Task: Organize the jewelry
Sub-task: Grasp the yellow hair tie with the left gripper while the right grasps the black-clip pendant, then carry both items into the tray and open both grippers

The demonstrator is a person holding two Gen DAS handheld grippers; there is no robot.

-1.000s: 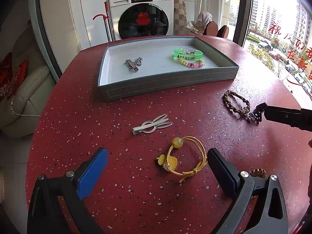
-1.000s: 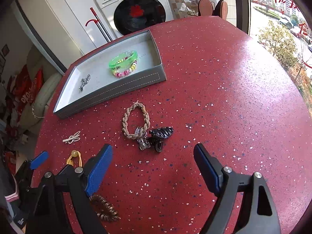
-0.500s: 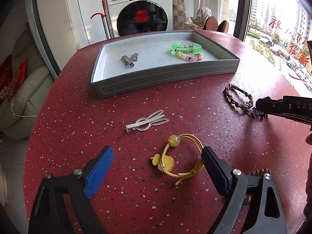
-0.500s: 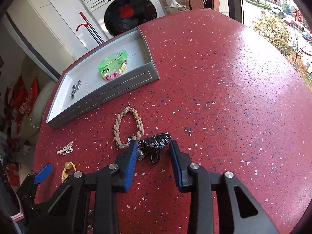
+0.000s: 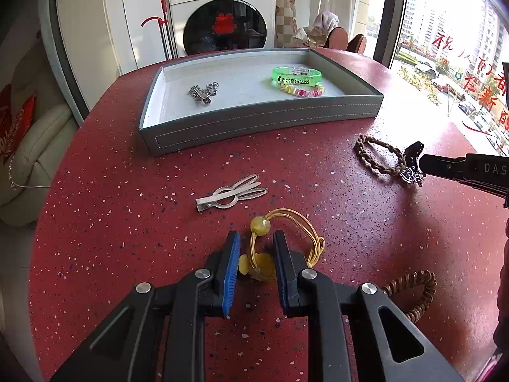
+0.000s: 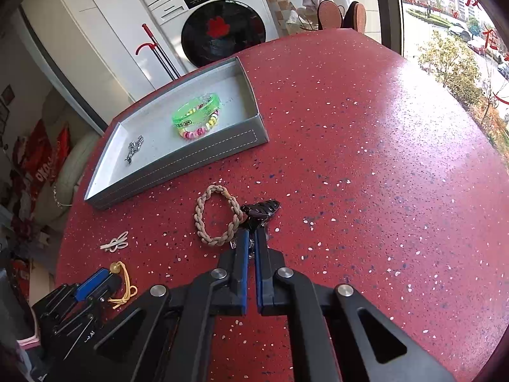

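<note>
Your left hand-held gripper (image 5: pixel 254 254) is closing around the yellow hair tie (image 5: pixel 288 242) on the red desk (image 5: pixel 127 222); your right hand-held gripper (image 6: pixel 251 238) is clenched on the black claw clip (image 6: pixel 261 210), beside the braided bracelet (image 6: pixel 216 216)

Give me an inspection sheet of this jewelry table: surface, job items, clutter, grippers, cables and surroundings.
Surface: red speckled table, dry.
Job's things: grey tray holds a green wristband, a bead bracelet and a silver clip. On the table lie a silver hair clip, a braided bracelet, a yellow hair tie, a black claw clip and a brown coil tie.
Clutter: nothing seen.
Grippers: left hand-held gripper closing around the yellow hair tie; right hand-held gripper shut at the claw clip's near end.
Cables: nothing seen.
Surroundings: washing machine, window.
</note>
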